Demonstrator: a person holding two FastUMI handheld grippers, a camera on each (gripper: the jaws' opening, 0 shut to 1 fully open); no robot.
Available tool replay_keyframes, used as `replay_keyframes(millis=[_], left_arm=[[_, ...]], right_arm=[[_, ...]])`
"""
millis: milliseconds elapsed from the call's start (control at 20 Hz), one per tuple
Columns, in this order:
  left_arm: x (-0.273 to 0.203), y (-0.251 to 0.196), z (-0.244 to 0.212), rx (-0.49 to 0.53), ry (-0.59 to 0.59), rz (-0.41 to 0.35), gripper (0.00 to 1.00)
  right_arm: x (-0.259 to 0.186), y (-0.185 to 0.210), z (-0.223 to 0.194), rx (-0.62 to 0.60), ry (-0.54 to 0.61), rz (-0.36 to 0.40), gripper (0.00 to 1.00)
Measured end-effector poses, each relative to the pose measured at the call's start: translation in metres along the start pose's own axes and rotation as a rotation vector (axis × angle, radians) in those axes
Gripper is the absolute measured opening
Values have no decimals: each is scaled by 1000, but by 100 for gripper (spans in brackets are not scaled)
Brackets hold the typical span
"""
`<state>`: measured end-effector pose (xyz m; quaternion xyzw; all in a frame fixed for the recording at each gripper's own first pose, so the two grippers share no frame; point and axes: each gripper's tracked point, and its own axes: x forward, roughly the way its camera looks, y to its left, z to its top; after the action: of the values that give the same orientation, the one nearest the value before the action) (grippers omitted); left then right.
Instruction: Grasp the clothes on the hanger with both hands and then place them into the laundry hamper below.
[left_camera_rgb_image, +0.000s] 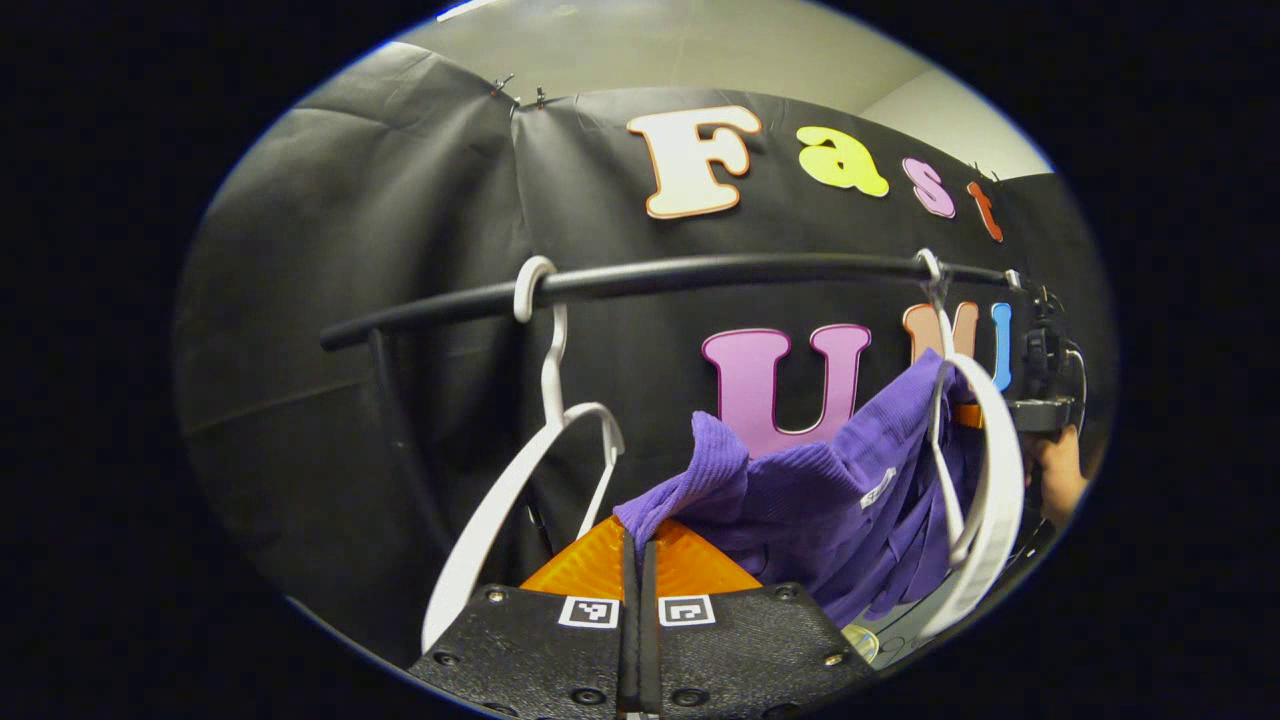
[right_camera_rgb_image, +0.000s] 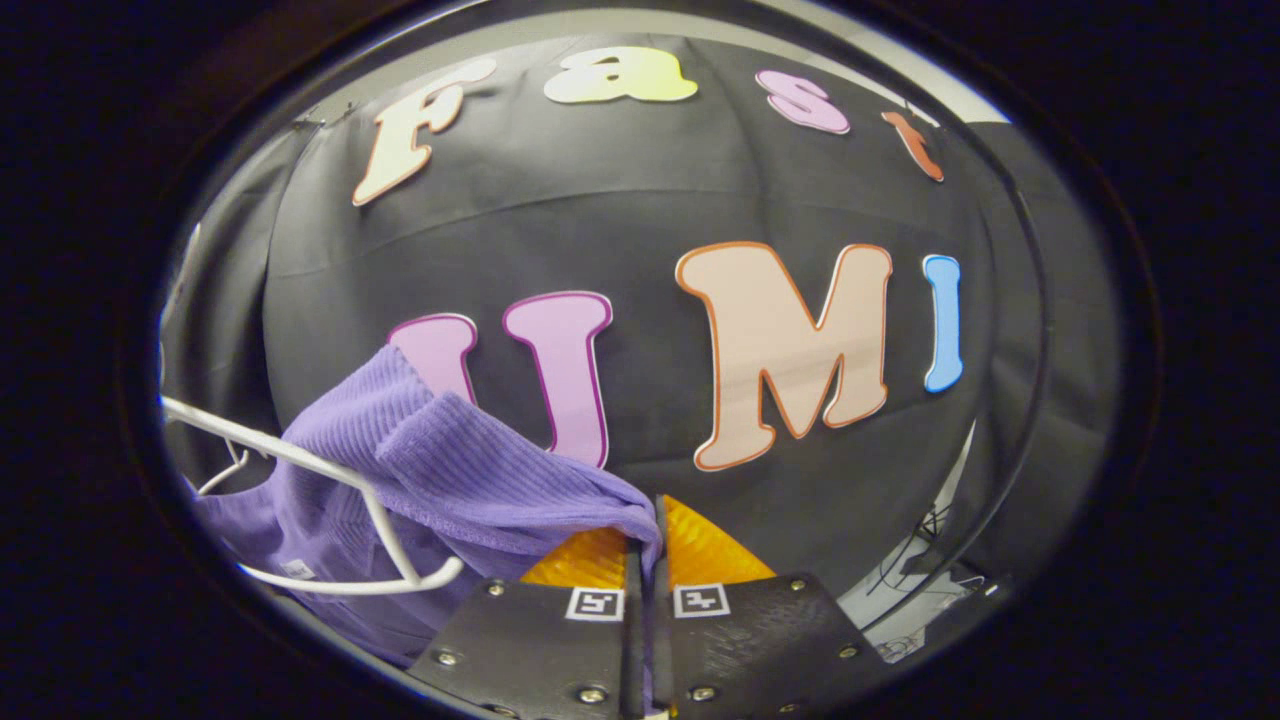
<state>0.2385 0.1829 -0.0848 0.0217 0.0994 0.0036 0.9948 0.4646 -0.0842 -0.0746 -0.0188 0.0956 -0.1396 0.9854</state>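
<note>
both tools, left (left_camera_rgb_image: 637, 545) and right (right_camera_rgb_image: 648, 530), pinching purple garment (left_camera_rgb_image: 800, 500) corners beside hanger (left_camera_rgb_image: 985, 490)

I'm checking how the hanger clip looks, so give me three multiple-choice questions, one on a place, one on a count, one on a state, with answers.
1. What does the bare white hanger hang from?
A. black rail
B. wall hook
C. hamper rim

2. How many white hangers are on the rail?
A. one
B. two
C. four

3. What is the left tool doing?
A. gaping wide
C. resting flat
B. pinching purple cloth

Answers: 1 A, its hook loops over the rail. 2 B, one bare, one with the purple garment. 3 B, fingers closed on a fold.
</note>
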Motion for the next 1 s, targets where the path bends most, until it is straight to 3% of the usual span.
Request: replay_keyframes(millis=[350,400,500,700,750,800,1000], left_arm=[[13,-13,-52,-42,31,-58,0],[14,-15,-56,-45,32,-64,0],[17,-18,-63,-42,37,-78,0],[14,-25,-85,-53,52,-91,0],[14,-26,-91,-49,56,-88,0],[12,-26,-95,-50,58,-86,0],[-4,-27,-105,-55,64,-77,0]], right_arm=[[1,-15,-42,-1,-2,-84,4],[-1,-17,-51,6,8,-88,0],[0,-20,-70,3,36,-97,4],[-11,-14,-112,-12,102,-86,4],[-15,-13,-117,-10,102,-84,0],[-21,-11,-120,-9,105,-80,4],[-50,-6,-126,-6,105,-59,0]])
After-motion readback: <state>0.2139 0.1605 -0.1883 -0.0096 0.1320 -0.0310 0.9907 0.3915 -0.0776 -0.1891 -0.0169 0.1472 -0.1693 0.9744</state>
